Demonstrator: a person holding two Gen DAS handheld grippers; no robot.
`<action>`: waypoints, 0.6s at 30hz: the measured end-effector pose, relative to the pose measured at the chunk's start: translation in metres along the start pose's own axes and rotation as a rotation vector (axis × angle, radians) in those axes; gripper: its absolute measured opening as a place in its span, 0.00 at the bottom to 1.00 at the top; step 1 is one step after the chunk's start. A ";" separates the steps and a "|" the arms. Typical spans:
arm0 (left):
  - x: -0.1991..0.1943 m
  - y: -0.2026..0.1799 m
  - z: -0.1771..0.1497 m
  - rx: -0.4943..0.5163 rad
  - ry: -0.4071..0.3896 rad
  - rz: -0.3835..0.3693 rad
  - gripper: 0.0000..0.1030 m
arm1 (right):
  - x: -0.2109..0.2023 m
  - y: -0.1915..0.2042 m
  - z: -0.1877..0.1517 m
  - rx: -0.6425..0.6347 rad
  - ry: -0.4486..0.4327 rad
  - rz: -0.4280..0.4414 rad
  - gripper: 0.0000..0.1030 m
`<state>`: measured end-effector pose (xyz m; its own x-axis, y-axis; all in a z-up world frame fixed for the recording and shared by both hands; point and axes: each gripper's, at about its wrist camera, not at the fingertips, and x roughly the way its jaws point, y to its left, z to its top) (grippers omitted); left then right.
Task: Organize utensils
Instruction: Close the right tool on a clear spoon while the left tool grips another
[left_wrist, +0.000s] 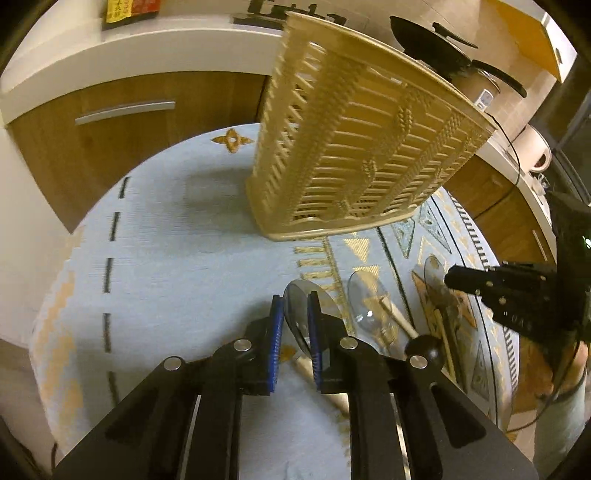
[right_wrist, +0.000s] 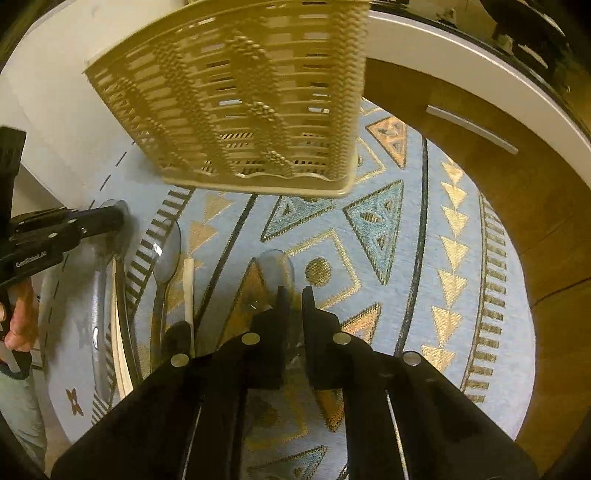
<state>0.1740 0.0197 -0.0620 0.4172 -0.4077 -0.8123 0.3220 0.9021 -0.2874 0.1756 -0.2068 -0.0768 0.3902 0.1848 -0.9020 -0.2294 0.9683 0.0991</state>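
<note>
We see three clear plastic spoons lying on a round light-blue cloth (left_wrist: 177, 266) patterned with gold and black triangles, in front of a tall beige slatted utensil basket (left_wrist: 354, 147) that stands upright on it.

The left hand-held gripper (left_wrist: 295, 325) has its blue-padded fingers set close on either side of the nearest clear spoon (left_wrist: 301, 314) — its glassy round bowl shows between them, and its pale cream handle runs back under the jaws. We cannot tell whether the pads actually press it.

Just beside it lies a second clear spoon (left_wrist: 369, 306), bowl toward the basket, with a cream handle as well. A black round knob (left_wrist: 423, 345) lies near its handle end.

The right hand-held gripper (right_wrist: 293, 295) is nearly closed around the third clear spoon (right_wrist: 275, 269), fingers on each side of it where the bowl narrows; a firm grip is not certain.

Behind the table are wooden cabinets (left_wrist: 110, 140) under a white counter (left_wrist: 147, 44).
</note>
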 end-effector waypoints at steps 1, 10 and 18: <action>-0.001 0.003 0.000 -0.003 -0.001 0.003 0.13 | 0.000 -0.003 -0.001 0.004 0.002 0.004 0.06; -0.003 0.025 -0.003 -0.067 0.036 -0.030 0.40 | 0.003 -0.002 -0.009 0.002 0.003 0.037 0.06; 0.020 -0.010 0.004 -0.042 0.057 0.079 0.45 | -0.003 -0.018 -0.001 0.086 0.013 0.167 0.08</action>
<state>0.1821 0.0021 -0.0732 0.3909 -0.3273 -0.8603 0.2531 0.9368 -0.2414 0.1781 -0.2246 -0.0765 0.3418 0.3423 -0.8752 -0.2128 0.9353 0.2827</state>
